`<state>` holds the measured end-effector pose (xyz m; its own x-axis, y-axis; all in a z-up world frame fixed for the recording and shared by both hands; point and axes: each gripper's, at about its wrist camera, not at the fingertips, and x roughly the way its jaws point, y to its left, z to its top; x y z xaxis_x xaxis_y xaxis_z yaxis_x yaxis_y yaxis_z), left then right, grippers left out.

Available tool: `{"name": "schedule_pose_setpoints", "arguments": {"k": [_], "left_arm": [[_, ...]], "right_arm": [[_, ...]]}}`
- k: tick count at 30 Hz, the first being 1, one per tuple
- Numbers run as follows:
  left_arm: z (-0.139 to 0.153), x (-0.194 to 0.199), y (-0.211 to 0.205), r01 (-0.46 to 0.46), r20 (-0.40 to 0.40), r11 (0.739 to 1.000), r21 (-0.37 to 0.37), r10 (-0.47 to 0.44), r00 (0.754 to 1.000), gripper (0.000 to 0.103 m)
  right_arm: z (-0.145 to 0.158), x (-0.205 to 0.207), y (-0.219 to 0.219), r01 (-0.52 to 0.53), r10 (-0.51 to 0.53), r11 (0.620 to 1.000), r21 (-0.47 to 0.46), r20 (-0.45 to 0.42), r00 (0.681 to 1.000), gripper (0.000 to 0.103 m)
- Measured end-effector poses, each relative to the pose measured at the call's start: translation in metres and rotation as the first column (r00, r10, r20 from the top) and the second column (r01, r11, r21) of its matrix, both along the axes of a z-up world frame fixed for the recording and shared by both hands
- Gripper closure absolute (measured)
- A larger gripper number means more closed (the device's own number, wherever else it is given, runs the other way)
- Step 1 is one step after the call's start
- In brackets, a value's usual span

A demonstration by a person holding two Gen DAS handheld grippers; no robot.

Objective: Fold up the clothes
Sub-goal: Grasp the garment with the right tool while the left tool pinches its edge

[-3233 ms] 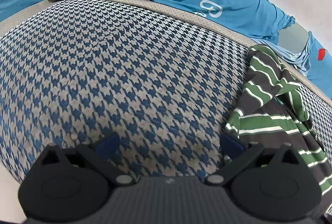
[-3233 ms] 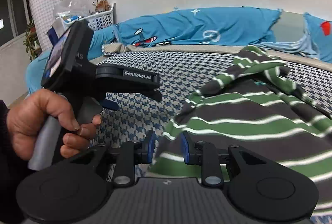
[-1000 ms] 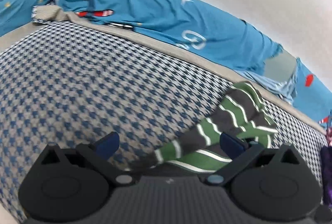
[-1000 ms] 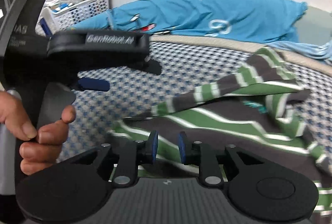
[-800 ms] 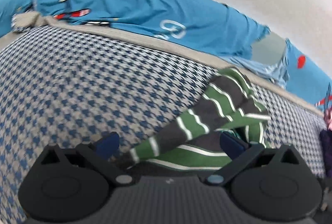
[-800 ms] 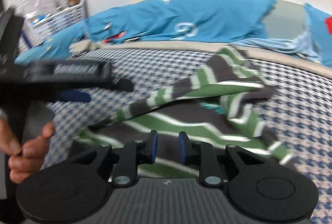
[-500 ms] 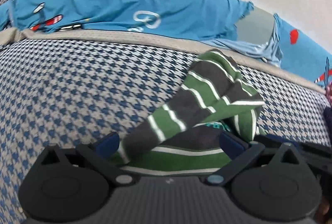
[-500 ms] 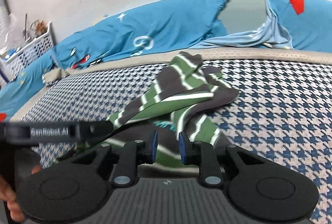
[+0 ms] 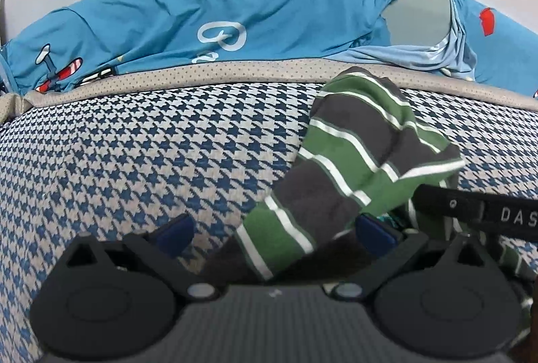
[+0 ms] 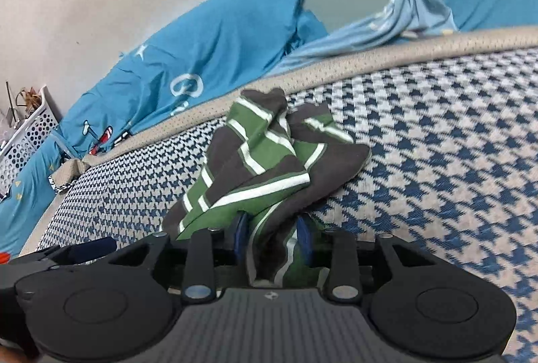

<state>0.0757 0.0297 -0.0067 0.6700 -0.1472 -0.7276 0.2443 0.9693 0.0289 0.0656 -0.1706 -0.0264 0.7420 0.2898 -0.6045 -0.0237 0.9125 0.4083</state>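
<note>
Right claw (image 10: 271, 240), lower centre, opening w/ striped shirt (image 10: 265, 168) between pads; shirt runs up-frame. Left claw (image 9: 272, 230) spread wide, shirt's sleeve end between.

Between our left gripper (image 9: 274, 230)'s wide-spread fingers lies the striped garment (image 9: 349, 168), bunched on the houndstooth cover (image 9: 134, 147). Beyond it, blue bedding (image 9: 235, 16). To the right, another black gripper (image 9: 477, 211) reaches in.

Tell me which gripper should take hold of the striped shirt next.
Left gripper: its fingers stand wide open around the striped shirt. The right gripper is opening, with cloth still between its fingers.
</note>
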Motion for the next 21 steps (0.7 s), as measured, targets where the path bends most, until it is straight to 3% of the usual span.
{"name": "schedule_pose_setpoints", "arguments": {"k": [6, 14, 18, 21], "left_arm": [[-0.003, 0.006, -0.009, 0.049, -0.02, 0.999, -0.024, -0.049, 0.999, 0.0], [-0.012, 0.008, -0.029, 0.099, -0.022, 0.995, 0.001, -0.099, 0.995, 0.0], [-0.017, 0.009, -0.038, 0.109, 0.011, 0.993, 0.037, -0.11, 0.994, 0.0], [-0.017, 0.018, -0.029, 0.03, 0.021, 1.0, 0.008, -0.03, 0.999, 0.004]], "right_arm": [[-0.006, 0.013, 0.003, -0.003, 0.003, 1.0, -0.011, -0.005, 1.0, 0.068], [-0.008, 0.02, -0.002, -0.006, 0.006, 1.0, -0.008, 0.01, 1.0, 0.068], [-0.005, 0.022, -0.001, -0.014, 0.015, 1.0, -0.017, 0.049, 0.999, 0.088], [0.001, 0.02, 0.002, -0.017, 0.021, 0.999, -0.039, 0.081, 0.996, 0.092]]}}
